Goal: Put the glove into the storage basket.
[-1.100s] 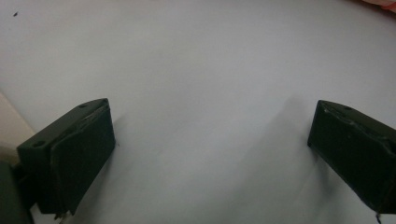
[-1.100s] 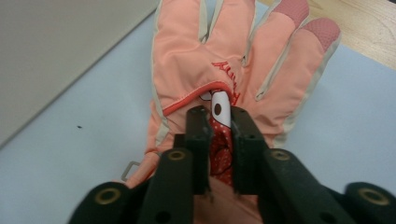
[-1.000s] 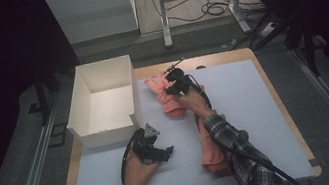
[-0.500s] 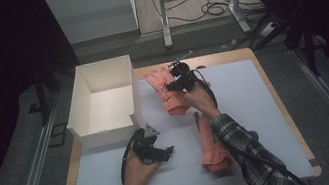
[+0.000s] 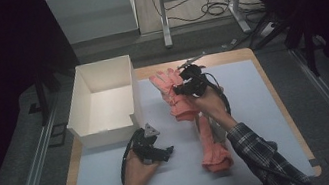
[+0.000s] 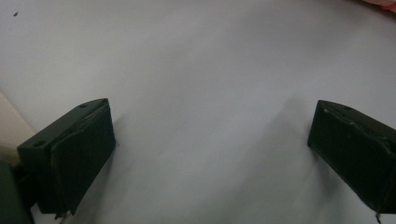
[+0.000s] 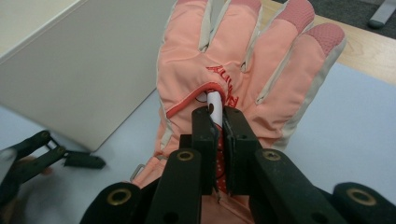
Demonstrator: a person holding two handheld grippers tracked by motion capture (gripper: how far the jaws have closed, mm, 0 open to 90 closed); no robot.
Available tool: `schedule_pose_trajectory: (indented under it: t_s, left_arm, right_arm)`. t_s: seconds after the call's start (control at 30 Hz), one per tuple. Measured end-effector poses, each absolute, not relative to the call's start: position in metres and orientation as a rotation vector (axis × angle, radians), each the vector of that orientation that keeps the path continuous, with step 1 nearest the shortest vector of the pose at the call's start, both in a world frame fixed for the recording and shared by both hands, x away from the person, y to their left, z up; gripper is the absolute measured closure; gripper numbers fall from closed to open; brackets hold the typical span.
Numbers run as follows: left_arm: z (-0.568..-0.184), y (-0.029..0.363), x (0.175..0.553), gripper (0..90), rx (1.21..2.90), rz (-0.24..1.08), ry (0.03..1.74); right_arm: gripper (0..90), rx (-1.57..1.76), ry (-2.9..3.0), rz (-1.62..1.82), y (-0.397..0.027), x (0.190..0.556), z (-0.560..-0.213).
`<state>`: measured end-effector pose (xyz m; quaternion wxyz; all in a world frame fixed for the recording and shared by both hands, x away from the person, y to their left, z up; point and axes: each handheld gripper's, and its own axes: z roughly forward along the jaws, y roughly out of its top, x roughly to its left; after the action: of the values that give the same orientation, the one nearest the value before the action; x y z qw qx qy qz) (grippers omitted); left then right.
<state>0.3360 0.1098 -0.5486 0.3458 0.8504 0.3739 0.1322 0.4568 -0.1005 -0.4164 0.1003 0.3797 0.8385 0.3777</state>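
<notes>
A: At the table's far middle, just right of the white box (image 5: 103,100): the pink glove (image 5: 173,93) is pinched by the right gripper (image 5: 187,86). Jaws are together on a fold of fabric with a small white tag on the glove's back, see the right gripper view (image 7: 219,123).

B: Off the table?

A: Mostly. A second ago it lay flat there with the gripper down on it. Now the hand has come up and the glove hangs from the jaws, fingers toward the far edge, cuff drooping toward the mat. Can't tell if the cuff touches.

B: Second glove?

A: The other pink glove (image 5: 212,145) lies flat on the white mat (image 5: 266,106), nearer the person, partly under the right forearm. Same spot as before.

B: Left side?

A: The left gripper (image 5: 154,150) rests on the mat in front of the box, jaws wide apart, nothing between them, bare mat in its own view (image 6: 205,116). Hasn't shifted.

B: So pick is done.

A: Looks like it. Grip is on a thin fold, so slip risk. My guess is next comes carrying it left over the box wall; box is empty.
</notes>
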Motion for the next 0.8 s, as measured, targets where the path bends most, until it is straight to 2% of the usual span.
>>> schedule_pose_trajectory:
  t_s: [0.43,0.8]
  left_arm:
    - [-0.548,0.110,0.336,1.0,2.207,0.340,0.975]
    - [-0.548,0.110,0.336,1.0,2.206,0.337,0.977]
  right_arm:
    - [83.8,1.212,2.405,1.187,-0.150,0.393,-0.405]
    - [83.8,1.279,2.323,1.159,-0.177,0.345,-0.411]
